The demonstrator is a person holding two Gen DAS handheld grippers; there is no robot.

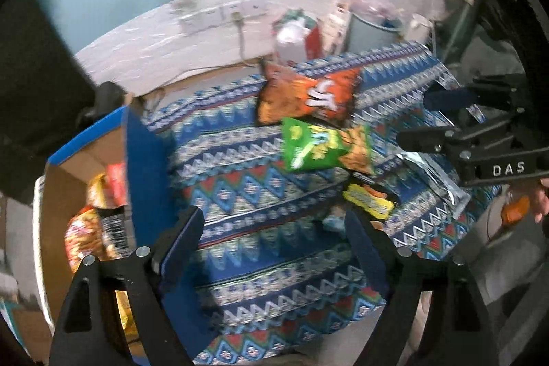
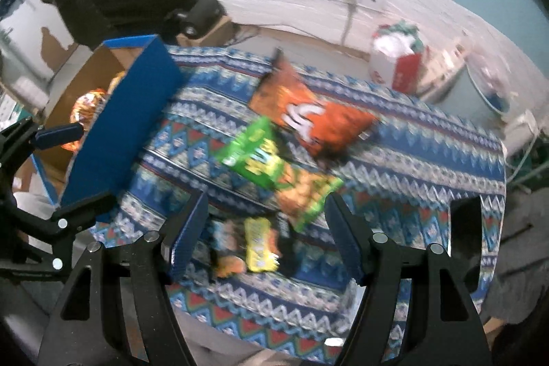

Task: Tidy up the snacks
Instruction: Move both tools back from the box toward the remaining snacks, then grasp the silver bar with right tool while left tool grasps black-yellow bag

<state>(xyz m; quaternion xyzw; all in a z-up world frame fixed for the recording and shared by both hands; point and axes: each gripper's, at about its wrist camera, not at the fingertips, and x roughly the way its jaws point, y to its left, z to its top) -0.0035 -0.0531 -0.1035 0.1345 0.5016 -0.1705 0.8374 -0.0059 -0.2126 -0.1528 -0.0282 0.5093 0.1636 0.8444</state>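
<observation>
Left gripper: jaws spread, empty, above the patterned cloth.
Right gripper: jaws spread, empty, over the yellow pack.
Orange bag: on cloth, far side.
Green bag: just in front of the orange bag, overlapping its edge.
Box: left of cloth, snacks inside.

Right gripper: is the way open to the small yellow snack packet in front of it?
Probably yes. The right gripper is open and empty, and the yellow packet lies on the patterned cloth between its fingers, nothing covering it.
</observation>
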